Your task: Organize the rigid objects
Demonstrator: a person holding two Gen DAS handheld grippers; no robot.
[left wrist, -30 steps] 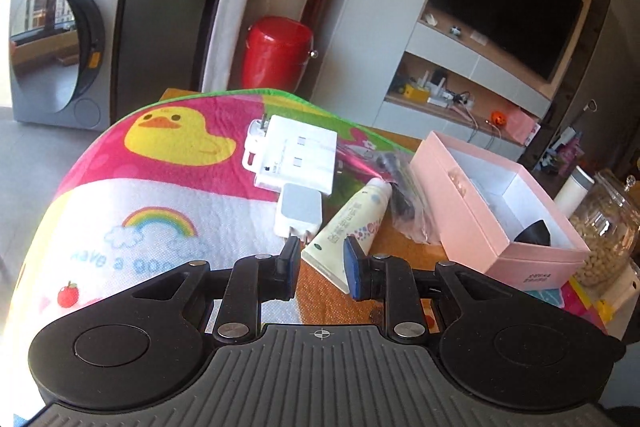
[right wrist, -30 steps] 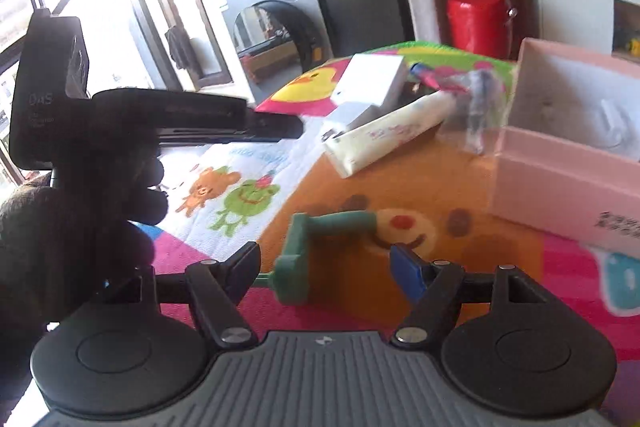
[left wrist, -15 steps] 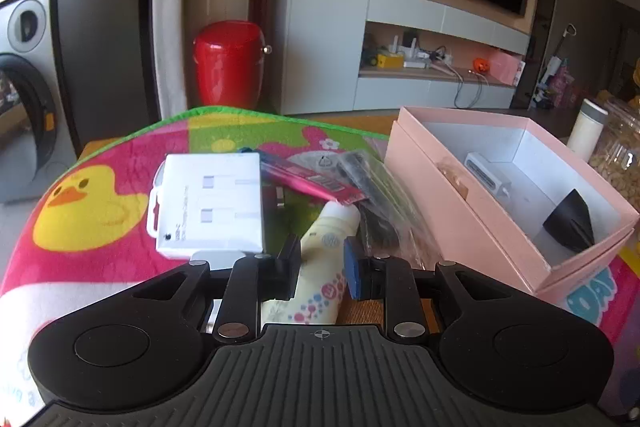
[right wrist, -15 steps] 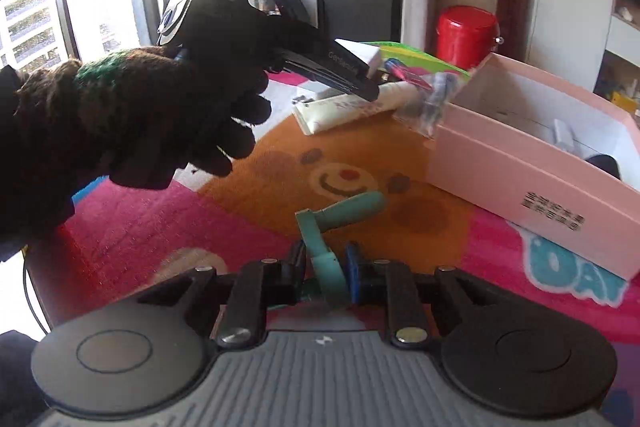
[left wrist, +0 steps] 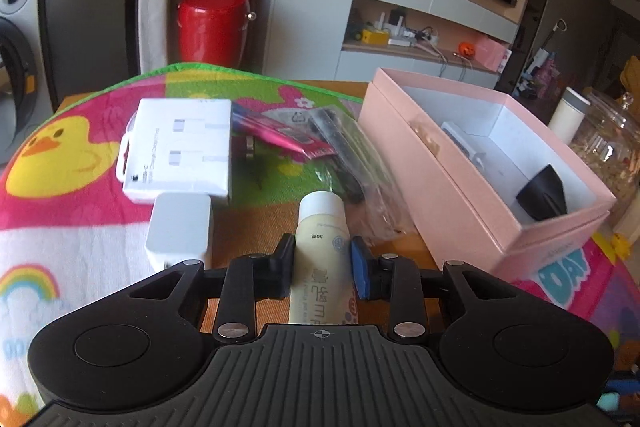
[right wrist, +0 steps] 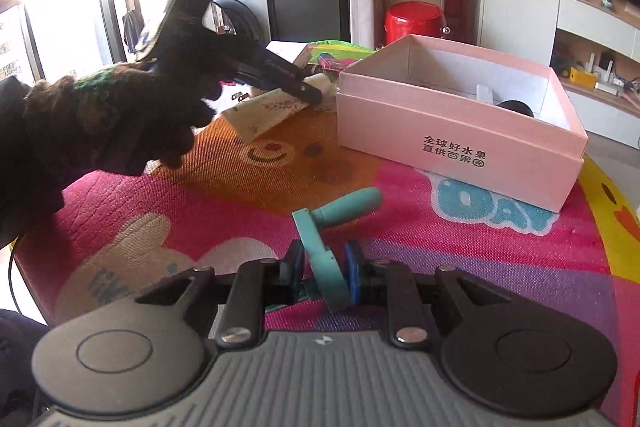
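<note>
The left tool [left wrist: 322, 263] straddles the cream tube [left wrist: 322, 247], which lies on the bench between its two pads. The tube's long axis runs straight away from the tool, cap end far, crimped end under the tool's body, so the pads face its sides squarely. The jaws are opening, and the pads sit at or just off the tube's sides; it does not look gripped yet. The pink box [left wrist: 480, 163] stands to the right of this tool, open, with a white part and a black piece already inside.

The right tool [right wrist: 322, 273] is clenched on the teal handle [right wrist: 320, 251], though its jaws are easing open slightly. The handle's flat stem runs up out of the grip and its rounded arm [right wrist: 348, 205] juts to the right, toward the box [right wrist: 456, 131], which stands ahead and a little right. This hand looks nearer to a drop into the box than the left.

The tube is pale cream with a white cap and small coloured print, soft-sided, likely to dent under the pads. The teal handle is hard matte plastic, L-shaped.
</note>
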